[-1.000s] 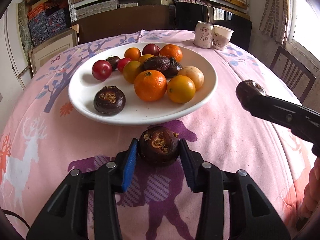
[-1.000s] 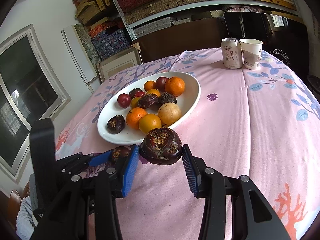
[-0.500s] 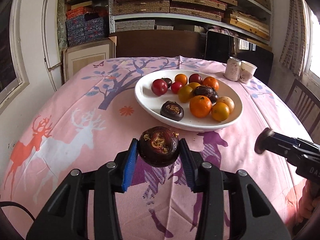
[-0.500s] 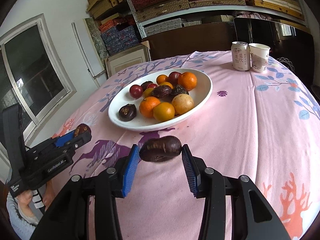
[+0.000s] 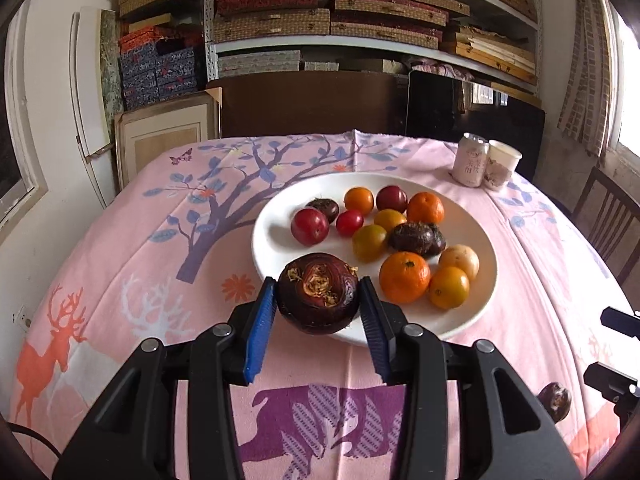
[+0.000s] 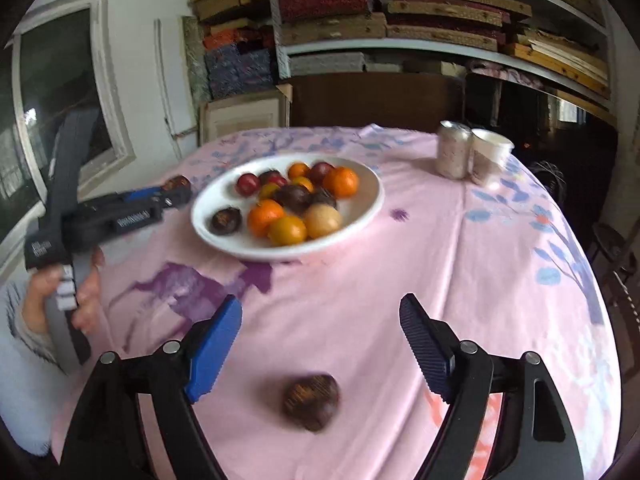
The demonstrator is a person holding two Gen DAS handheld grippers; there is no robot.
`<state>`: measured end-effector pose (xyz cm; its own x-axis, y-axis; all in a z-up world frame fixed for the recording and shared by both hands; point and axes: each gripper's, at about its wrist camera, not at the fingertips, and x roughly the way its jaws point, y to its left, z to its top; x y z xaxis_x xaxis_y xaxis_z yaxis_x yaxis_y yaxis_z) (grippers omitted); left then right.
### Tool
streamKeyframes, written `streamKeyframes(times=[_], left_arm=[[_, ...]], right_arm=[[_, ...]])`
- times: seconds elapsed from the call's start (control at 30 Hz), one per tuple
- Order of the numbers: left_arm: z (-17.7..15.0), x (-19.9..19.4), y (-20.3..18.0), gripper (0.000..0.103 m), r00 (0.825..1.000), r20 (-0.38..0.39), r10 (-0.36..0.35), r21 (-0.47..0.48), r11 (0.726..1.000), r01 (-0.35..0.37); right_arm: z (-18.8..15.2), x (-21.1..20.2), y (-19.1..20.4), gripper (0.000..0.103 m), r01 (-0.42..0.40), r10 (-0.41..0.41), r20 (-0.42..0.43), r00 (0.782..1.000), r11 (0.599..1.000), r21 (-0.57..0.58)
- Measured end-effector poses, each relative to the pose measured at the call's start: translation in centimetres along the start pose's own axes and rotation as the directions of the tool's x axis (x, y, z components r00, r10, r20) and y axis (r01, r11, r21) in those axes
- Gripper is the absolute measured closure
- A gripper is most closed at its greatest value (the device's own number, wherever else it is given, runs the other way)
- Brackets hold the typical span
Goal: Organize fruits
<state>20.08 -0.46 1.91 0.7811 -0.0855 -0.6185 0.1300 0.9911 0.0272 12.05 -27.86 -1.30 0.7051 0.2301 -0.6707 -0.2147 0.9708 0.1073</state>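
My left gripper (image 5: 318,286) is shut on a dark brown water chestnut (image 5: 318,300), held in the air just before the near rim of the white plate (image 5: 268,216). The plate holds oranges, red plums, yellow fruits and more dark chestnuts. My right gripper (image 6: 320,310) has its jaws opening wide, with nothing pressed between them. A second chestnut (image 6: 312,396) lies on the pink cloth below and between its fingers, blurred. The left wrist view shows that chestnut (image 5: 554,400) at the far right, beside the right gripper's fingers (image 5: 620,322).
A drink can (image 5: 470,160) and a paper cup (image 5: 502,164) stand behind the plate to the right. A wooden chair (image 5: 608,216) sits at the table's right edge. Shelves of boxes fill the back wall. A person's hand (image 6: 86,292) holds the left gripper's handle.
My right gripper has opened and its chestnut has dropped onto the cloth. The left gripper has drawn back and risen with its chestnut still held, leaving the plate farther off.
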Motion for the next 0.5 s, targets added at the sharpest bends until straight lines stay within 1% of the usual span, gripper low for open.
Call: streamKeyframes(times=[0.03,0.1,0.2,0.27,0.3,0.33,0.4,0.47,0.5], left_arm=[[-0.2,0.2,-0.1,0.062,1.0,-0.01,-0.007,0.003,1.0,0.007],[-0.2,0.1,-0.3,0.062,1.0,-0.005,-0.021,0.004,1.0,0.021],[-0.4,-0.7,-0.6,0.062,1.0,0.027,-0.003,0.022,1.0,0.002],[-0.6,-0.8,-0.6,0.062,1.0,0.023,-0.003,0.023,1.0,0.003],[-0.7,-0.7,-0.6,0.062,1.0,0.016,-0.006,0.022,1.0,0.005],[-0.8,-0.6,-0.6,0.062,1.0,0.01,-0.005,0.024,1.0,0.005],[-0.9,-0.3,-0.8,0.062,1.0,0.001,-0.003,0.032,0.999,0.003],[-0.9,-0.2,-1.0,0.062,1.0,-0.001,-0.004,0.042,0.999,0.004],[-0.8,-0.2,-1.1,0.062,1.0,0.001,-0.002,0.047,0.999,0.002]], right_arm=[[-1.0,0.4,-0.5,0.021,-0.018,0.019,-0.033,0.999,1.0,0.019],[-2.1,1.3,-0.5,0.021,-0.038,0.04,-0.087,0.995,0.999,0.014],[-1.9,1.2,0.9,0.023,-0.054,0.051,-0.081,0.995,0.998,-0.036],[-2.3,2.3,1.9,0.029,-0.043,0.031,-0.145,0.989,0.996,-0.081],[-2.6,2.9,2.3,0.037,-0.052,0.035,-0.182,0.983,0.995,-0.09],[-2.5,2.9,2.5,0.046,-0.039,0.021,-0.182,0.983,0.995,-0.097],[-2.5,2.8,2.7,0.062,-0.044,0.024,-0.177,0.984,0.993,-0.11],[-2.5,2.7,3.1,0.062,-0.037,0.015,-0.165,0.986,0.991,-0.132],[-2.2,2.3,3.3,0.062,-0.048,0.028,-0.144,0.989,0.989,-0.138]])
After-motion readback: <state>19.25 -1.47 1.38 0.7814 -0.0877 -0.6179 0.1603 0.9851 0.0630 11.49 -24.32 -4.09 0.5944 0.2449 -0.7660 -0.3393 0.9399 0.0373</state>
